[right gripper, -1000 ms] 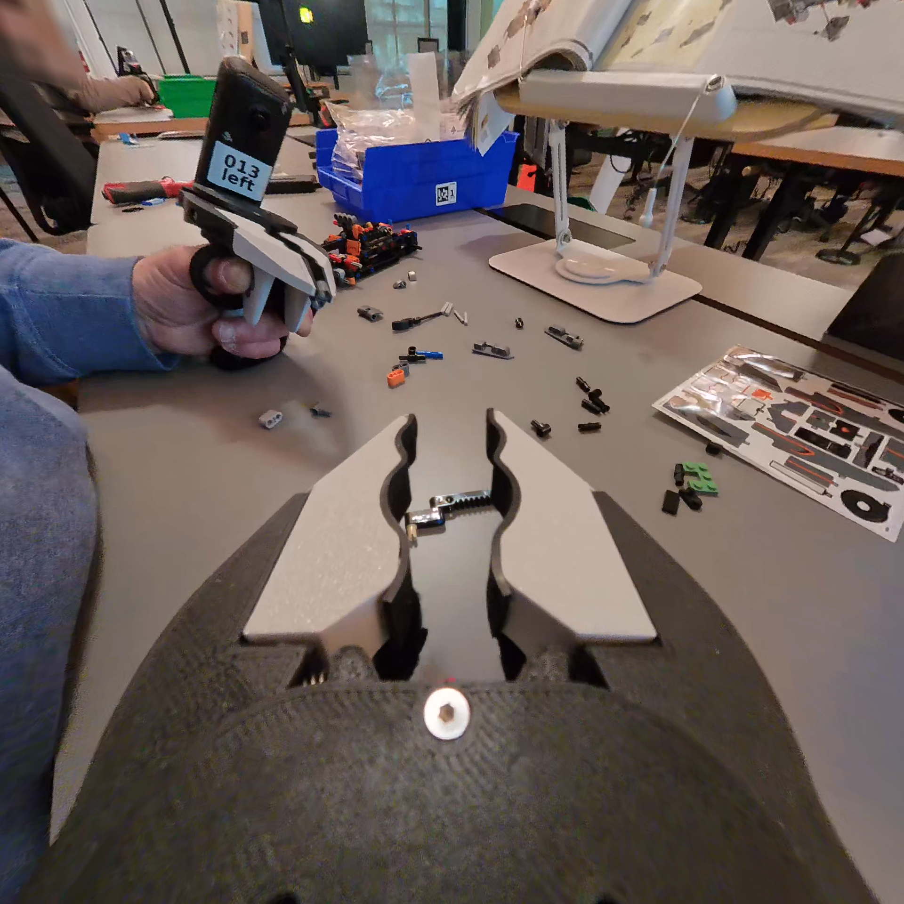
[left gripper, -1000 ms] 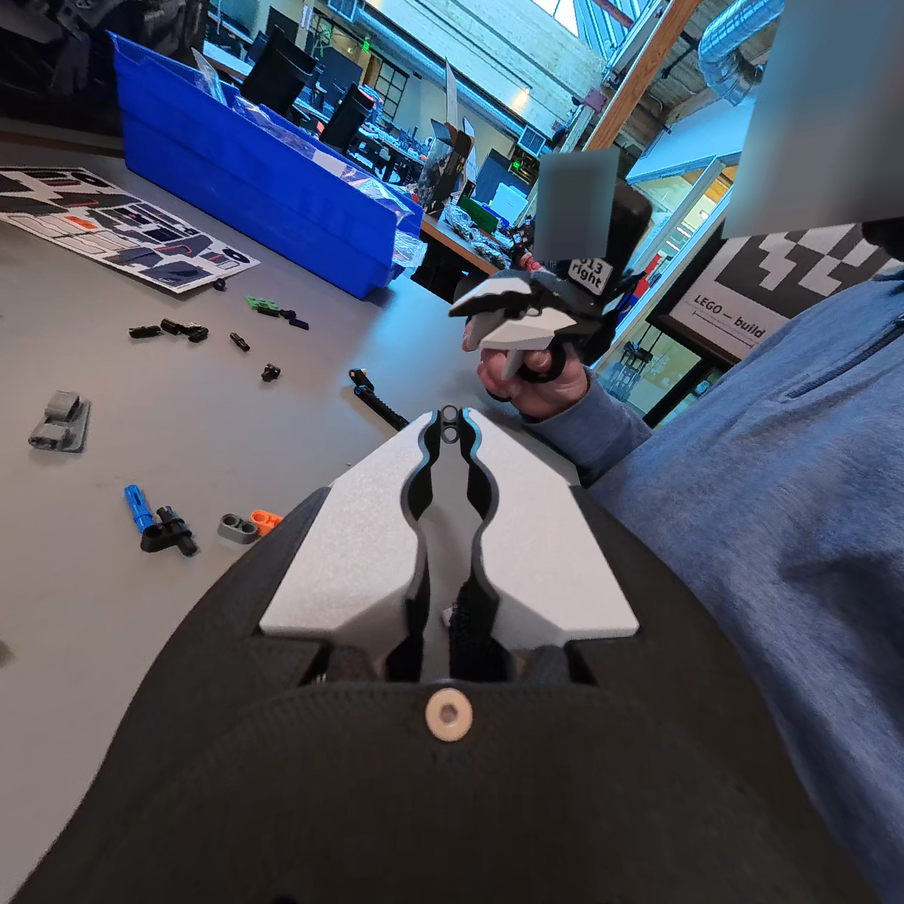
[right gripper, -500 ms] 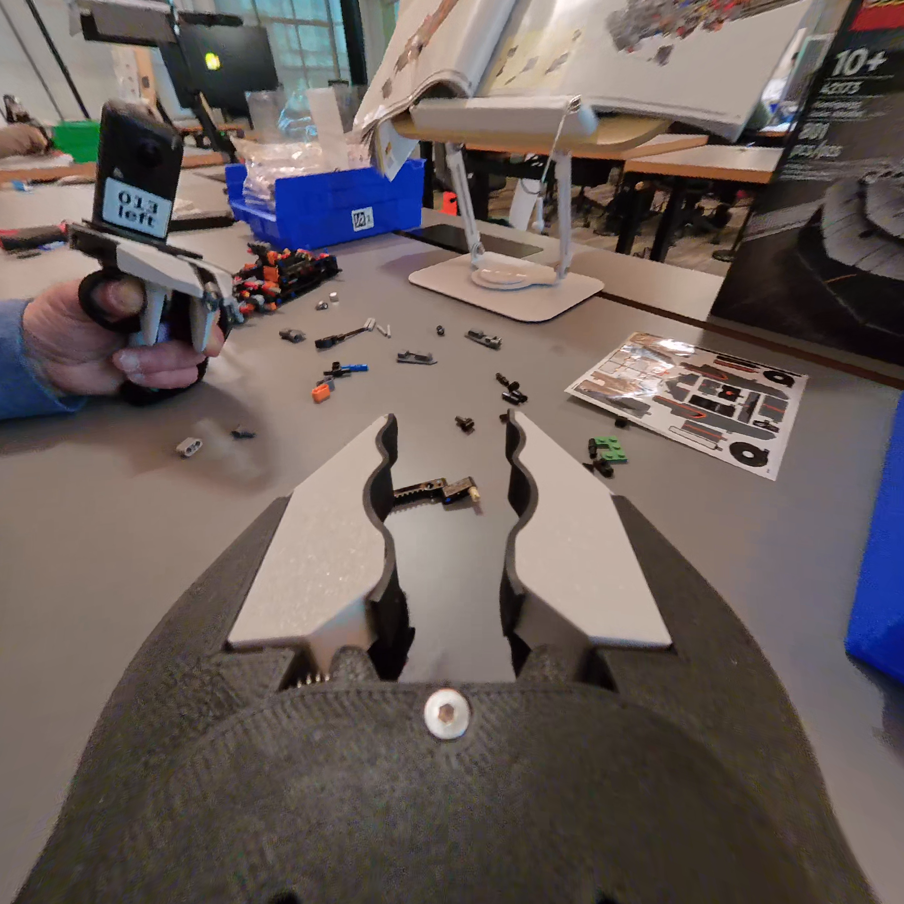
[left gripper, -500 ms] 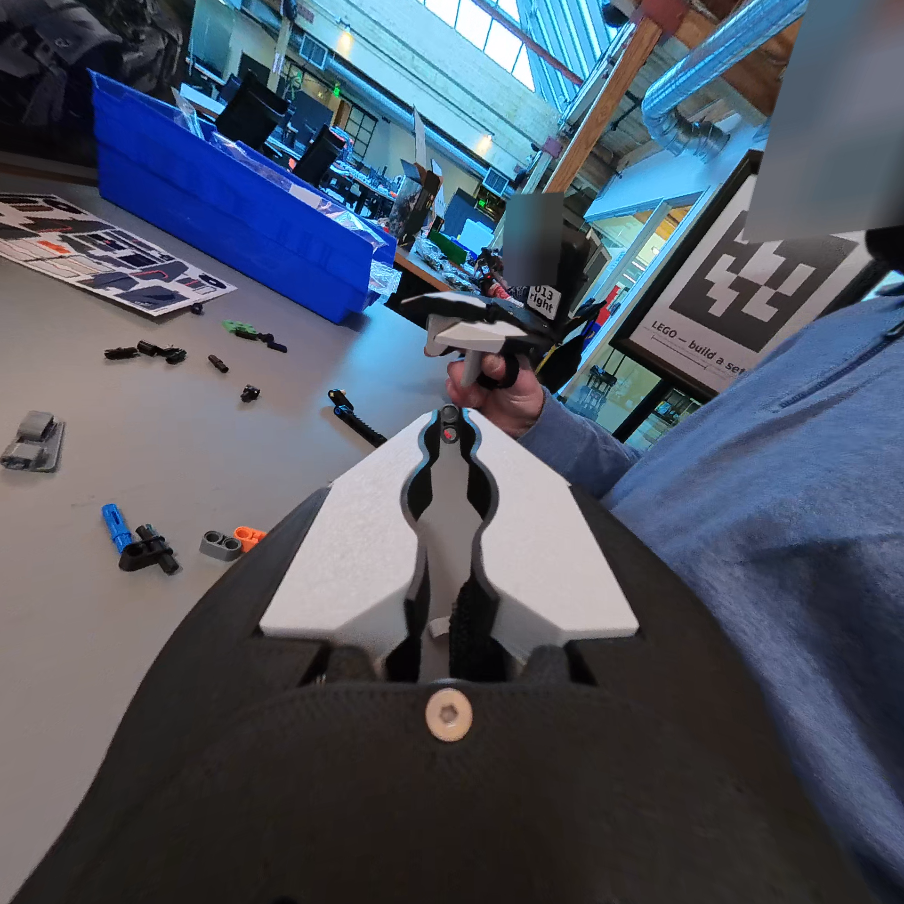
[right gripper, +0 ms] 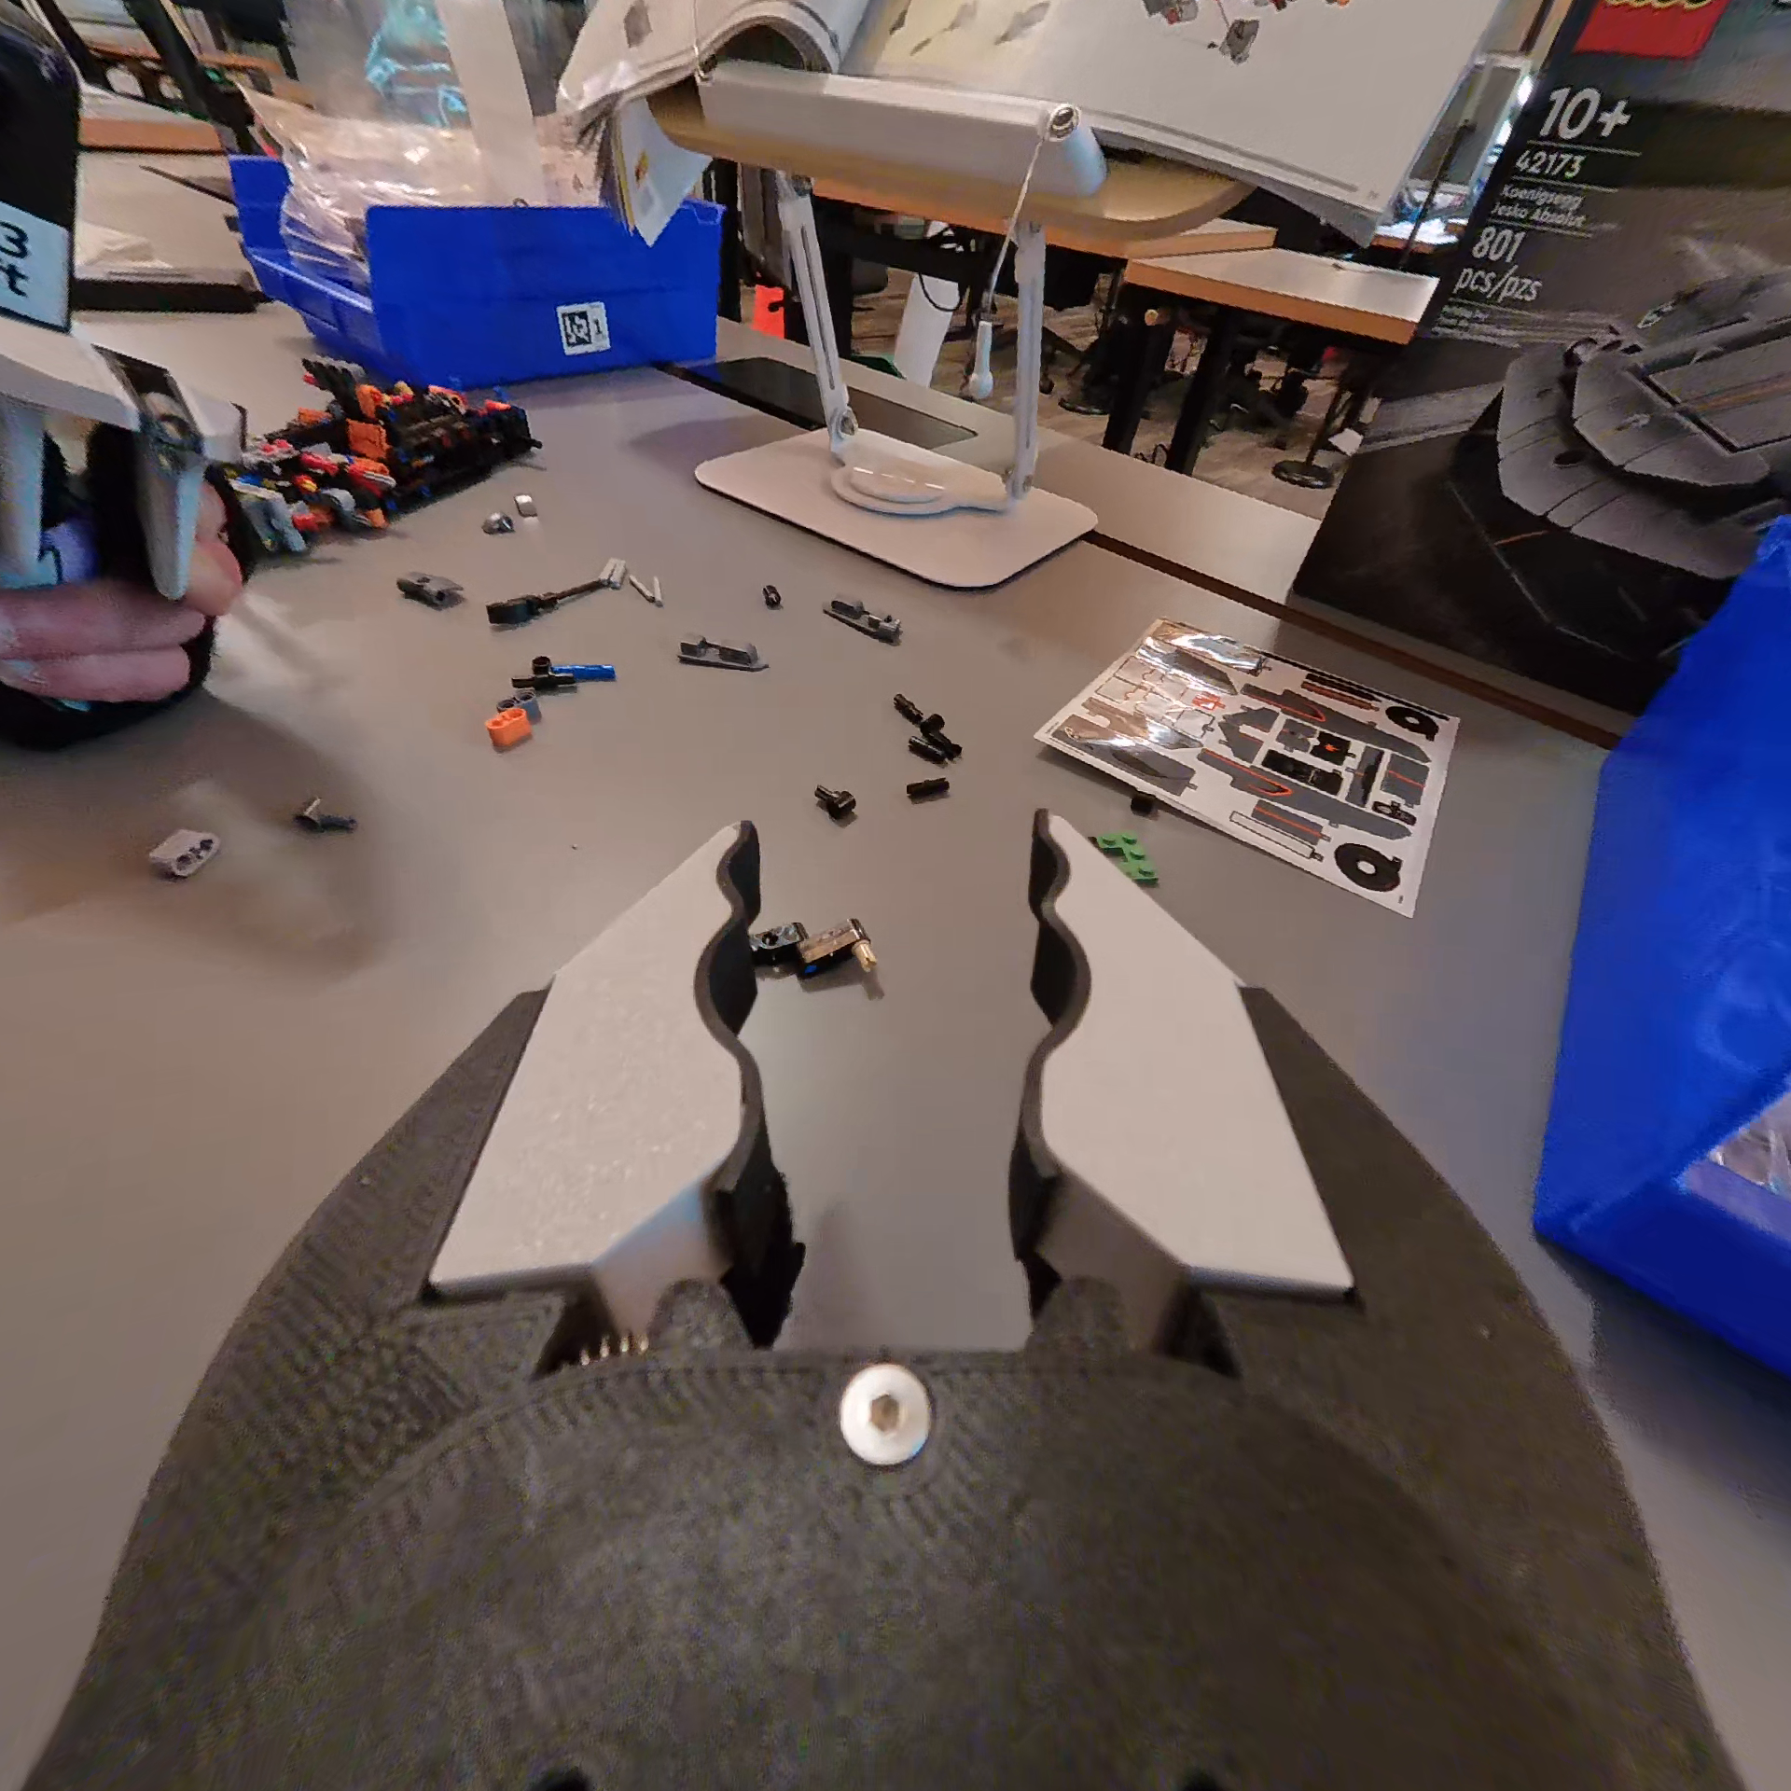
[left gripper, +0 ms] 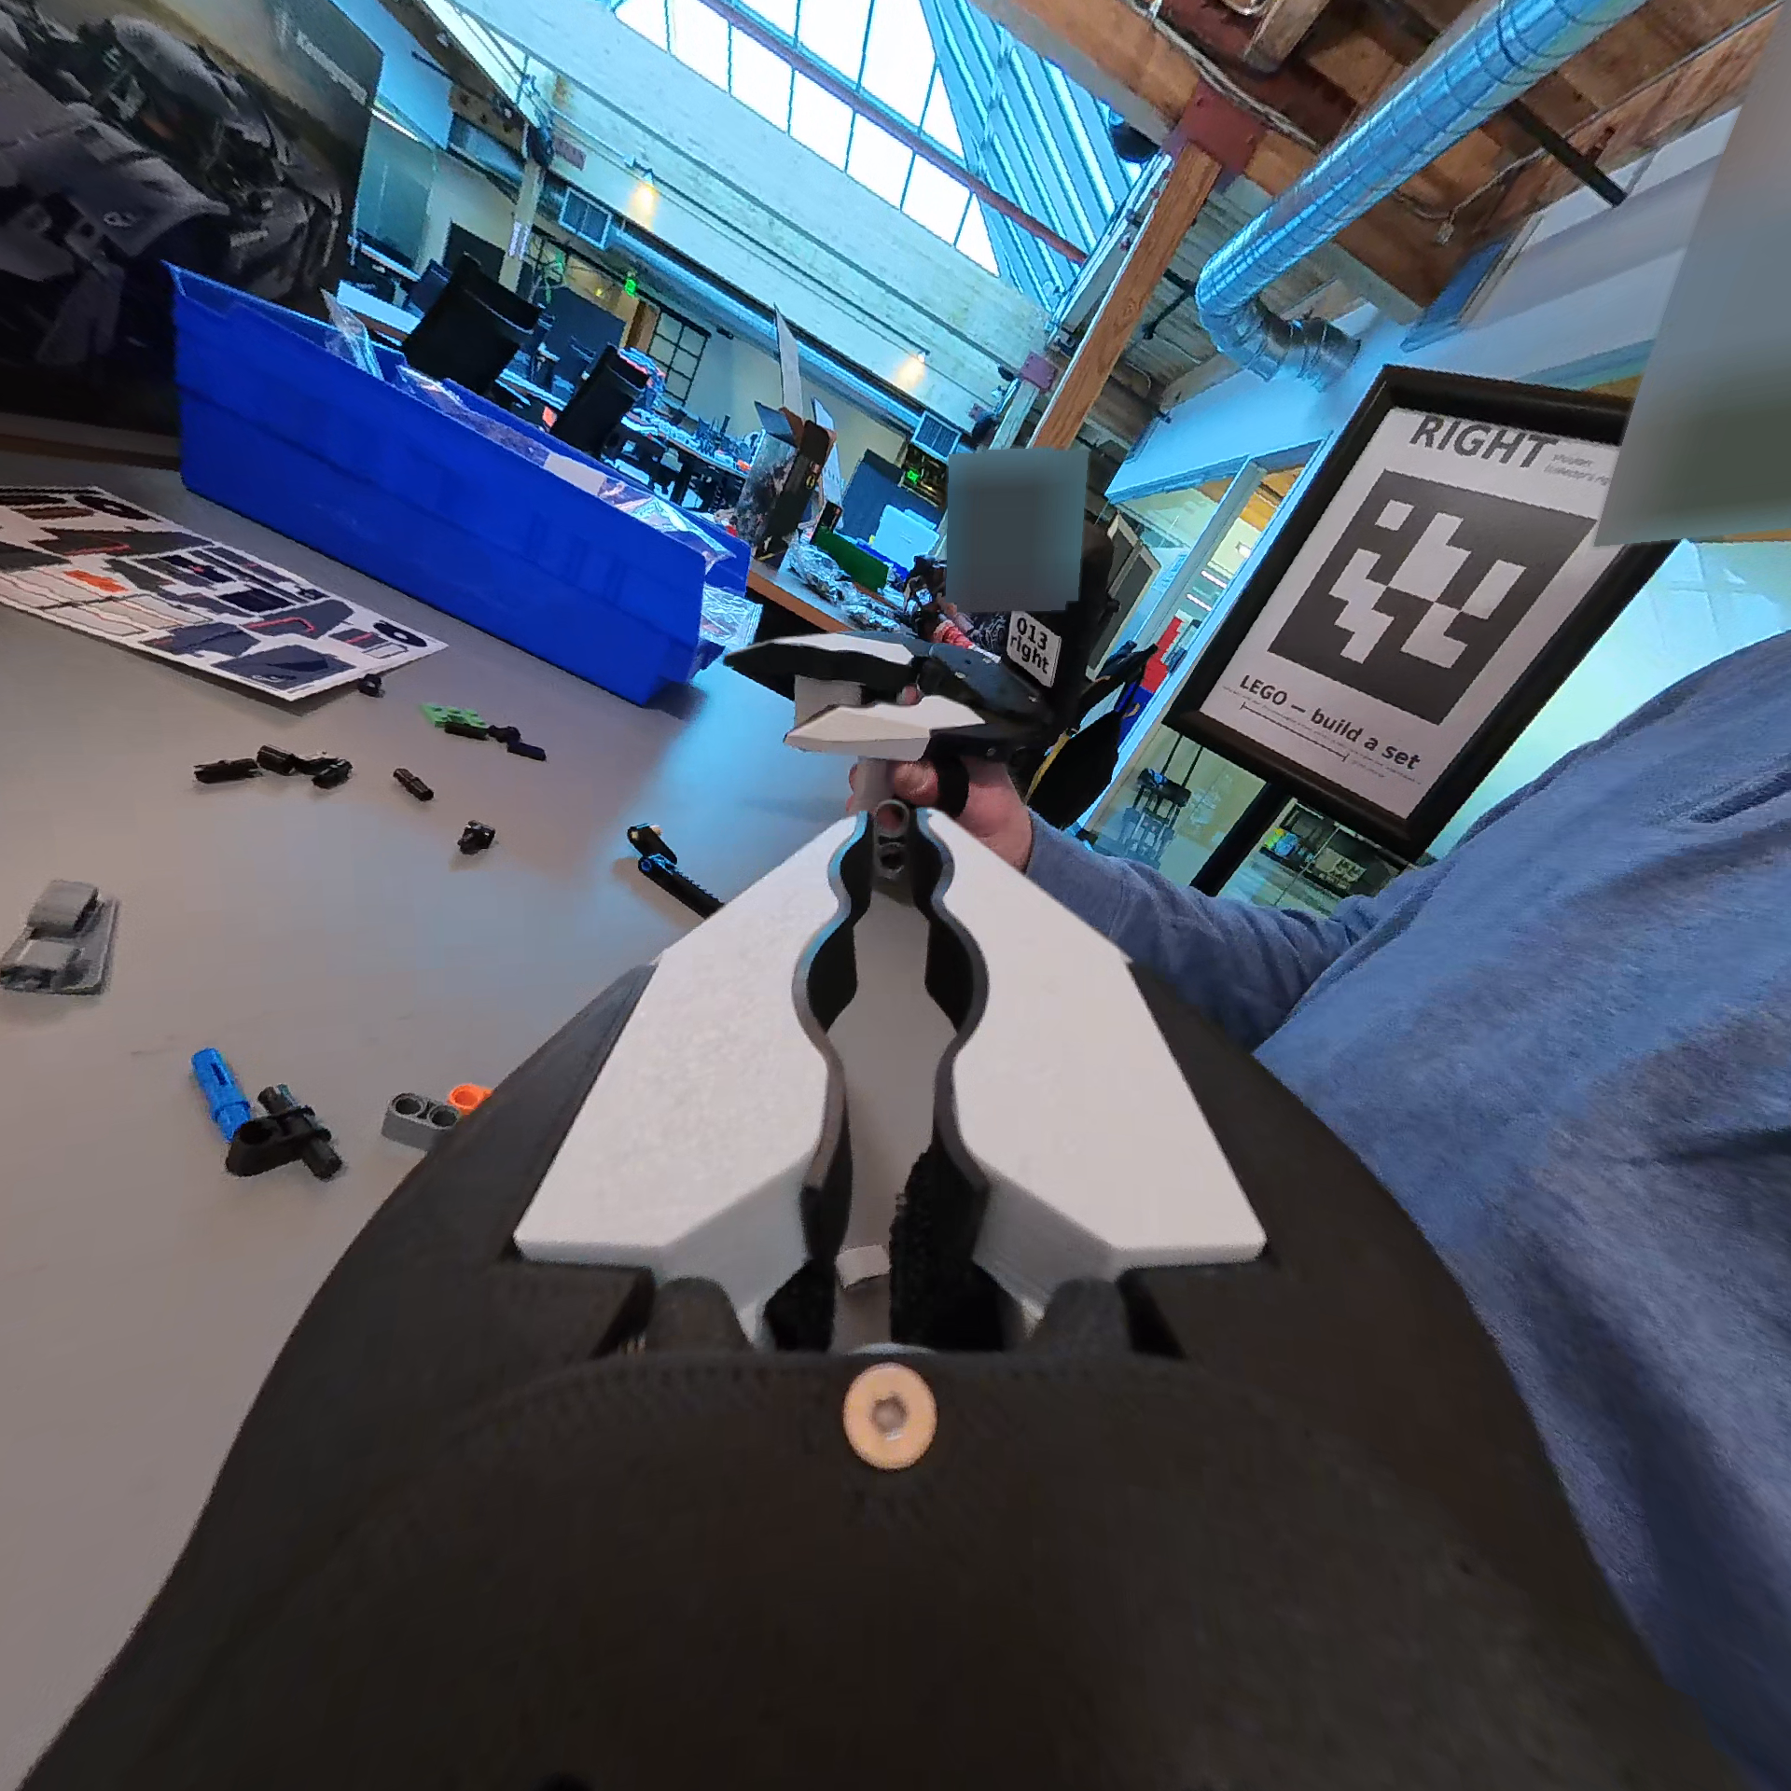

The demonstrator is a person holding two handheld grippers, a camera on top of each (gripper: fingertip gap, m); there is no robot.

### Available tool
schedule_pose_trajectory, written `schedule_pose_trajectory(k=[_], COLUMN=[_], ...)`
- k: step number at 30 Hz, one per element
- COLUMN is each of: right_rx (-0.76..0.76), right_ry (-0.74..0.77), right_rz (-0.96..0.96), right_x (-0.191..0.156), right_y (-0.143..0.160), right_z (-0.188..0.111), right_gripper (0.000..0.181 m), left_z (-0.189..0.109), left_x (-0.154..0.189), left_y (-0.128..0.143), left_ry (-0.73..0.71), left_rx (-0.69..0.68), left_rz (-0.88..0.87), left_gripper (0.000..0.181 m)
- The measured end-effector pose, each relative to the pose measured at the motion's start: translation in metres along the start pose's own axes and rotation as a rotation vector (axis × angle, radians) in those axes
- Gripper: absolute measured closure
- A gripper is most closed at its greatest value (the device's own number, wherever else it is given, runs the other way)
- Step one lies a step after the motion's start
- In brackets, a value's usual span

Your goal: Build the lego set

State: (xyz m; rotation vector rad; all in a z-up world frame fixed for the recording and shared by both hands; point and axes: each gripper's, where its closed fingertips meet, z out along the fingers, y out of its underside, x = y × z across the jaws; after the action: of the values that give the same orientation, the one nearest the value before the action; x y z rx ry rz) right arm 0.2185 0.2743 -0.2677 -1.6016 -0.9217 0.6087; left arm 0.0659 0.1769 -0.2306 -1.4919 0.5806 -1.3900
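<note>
My left gripper is shut on a small grey lego beam with holes, held up off the grey table; it also shows at the left edge of the right wrist view. My right gripper is open wide and low over the table. A black toothed lego piece with a gold tip lies on the table between its fingers, close to the left one, not gripped. The left wrist view shows the right gripper held in a hand, above that black piece.
A partly built black and orange model lies far left. Loose pieces are scattered: an orange one, a blue pin, black pins, a green piece. A sticker sheet, book stand, set box and blue bins ring the area. Spacing between my two grippers at the tips: around 20 centimeters.
My right gripper has opened wider and swung to the right around the black toothed piece. My left gripper has tilted upward, still shut on the grey beam.
</note>
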Motion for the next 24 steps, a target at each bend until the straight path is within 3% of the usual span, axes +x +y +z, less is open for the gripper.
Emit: schedule_pose_trajectory(k=[8,18,24], right_rx=[-0.042,-0.05,-0.021], right_ry=[0.03,0.009,-0.005], right_rz=[-0.037,-0.052,-0.05], right_x=[0.001,-0.002,-0.004], right_y=[0.006,0.007,0.002], right_z=[0.006,0.007,0.005], right_gripper=[0.118,0.12,0.119], left_z=[-0.003,-0.011,-0.008], left_x=[0.002,-0.001,0.0], left_y=[-0.006,-0.015,-0.011], left_ry=[0.009,-0.031,-0.073], left_rx=[0.037,0.089,0.034], left_rz=[0.013,0.033,0.112], left_gripper=[0.176,0.176,0.176])
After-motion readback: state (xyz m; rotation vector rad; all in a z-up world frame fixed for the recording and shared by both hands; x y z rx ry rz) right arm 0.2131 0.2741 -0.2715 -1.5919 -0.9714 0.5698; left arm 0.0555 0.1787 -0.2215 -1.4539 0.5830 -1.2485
